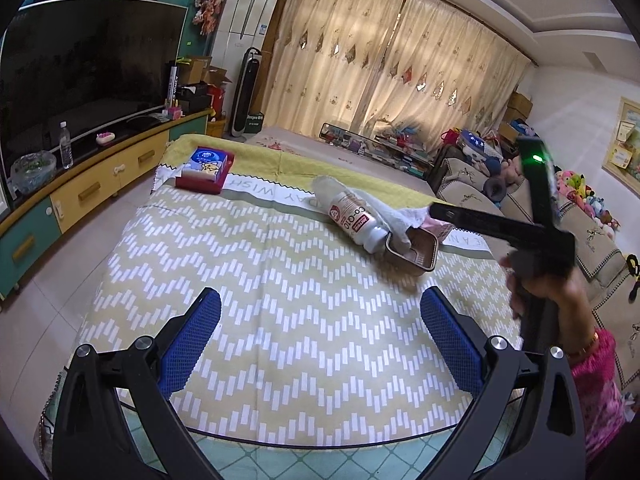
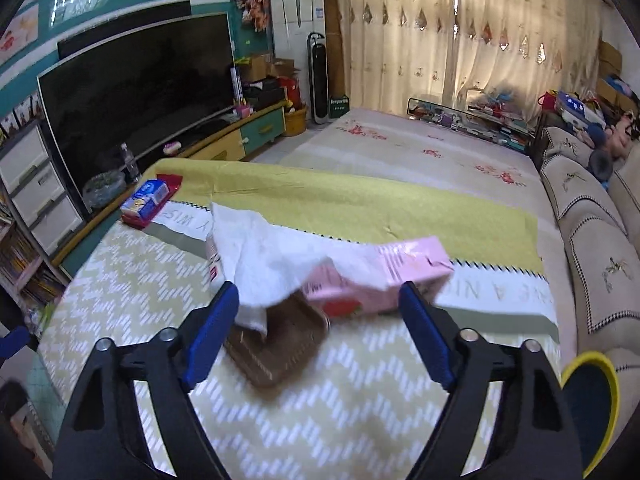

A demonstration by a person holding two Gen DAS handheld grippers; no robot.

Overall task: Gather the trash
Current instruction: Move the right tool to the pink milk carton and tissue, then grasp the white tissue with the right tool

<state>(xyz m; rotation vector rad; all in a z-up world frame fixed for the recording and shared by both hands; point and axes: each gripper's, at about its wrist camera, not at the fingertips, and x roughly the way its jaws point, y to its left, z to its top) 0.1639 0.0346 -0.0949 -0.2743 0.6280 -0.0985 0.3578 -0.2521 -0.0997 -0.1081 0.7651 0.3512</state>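
- Step in hand: right claw (image 2: 316, 312) approaches the trash heap, wide open, holding nothing; tissue (image 2: 260, 256) and pink carton (image 2: 384, 280) lie between its fingers.
- Left claw (image 1: 320, 316) hangs open, empty, over the bench (image 1: 280, 280).
- Next, likely: close on the tissue, clear of the tin (image 2: 280, 344).

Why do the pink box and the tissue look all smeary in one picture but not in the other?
Right wrist view: the pink box, tissue and tin are smeared, probably by camera motion. Left wrist view: the bottle and tin are sharp, label readable. Both views: fisheye bends the edges, corners go black, curtains glow with backlight.
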